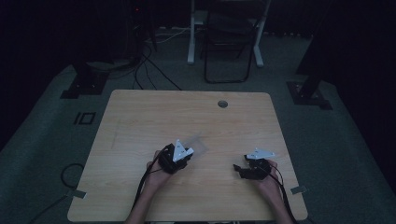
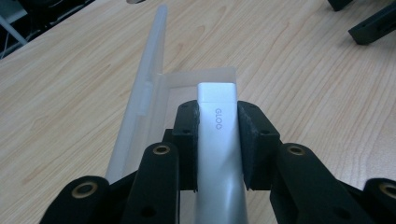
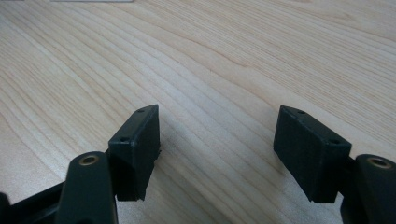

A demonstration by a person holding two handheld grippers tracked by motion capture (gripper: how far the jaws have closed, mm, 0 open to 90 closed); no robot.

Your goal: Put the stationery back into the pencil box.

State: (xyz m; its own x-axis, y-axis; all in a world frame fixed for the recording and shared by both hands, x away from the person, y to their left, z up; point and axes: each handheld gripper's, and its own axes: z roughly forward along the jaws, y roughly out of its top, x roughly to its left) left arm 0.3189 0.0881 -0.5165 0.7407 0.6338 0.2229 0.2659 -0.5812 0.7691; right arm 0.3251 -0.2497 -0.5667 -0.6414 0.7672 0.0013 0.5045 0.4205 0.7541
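Observation:
A silver bar marked "GLOO" (image 2: 217, 140) is clamped between the pads of my left gripper (image 2: 218, 112). Its far end reaches over the tray of a clear plastic case (image 2: 187, 81). The case's lid (image 2: 149, 70) stands open and upright to the left of the bar. In the high view the left gripper (image 1: 180, 156) sits left of the table's middle, with the faint case (image 1: 196, 142) just beyond it. My right gripper (image 3: 217, 140) stands open over bare wood with nothing between its jaws. It rests near the table's front right (image 1: 240, 169), and its jaws show far off in the left gripper view (image 2: 373, 23).
The wooden table (image 1: 140, 112) has a round cable hole (image 1: 222, 103) near its far edge. Beyond it stand a dark chair (image 1: 229, 42) and white desk legs (image 1: 191, 37). Cables (image 1: 144, 70) lie on the grey floor at the back left.

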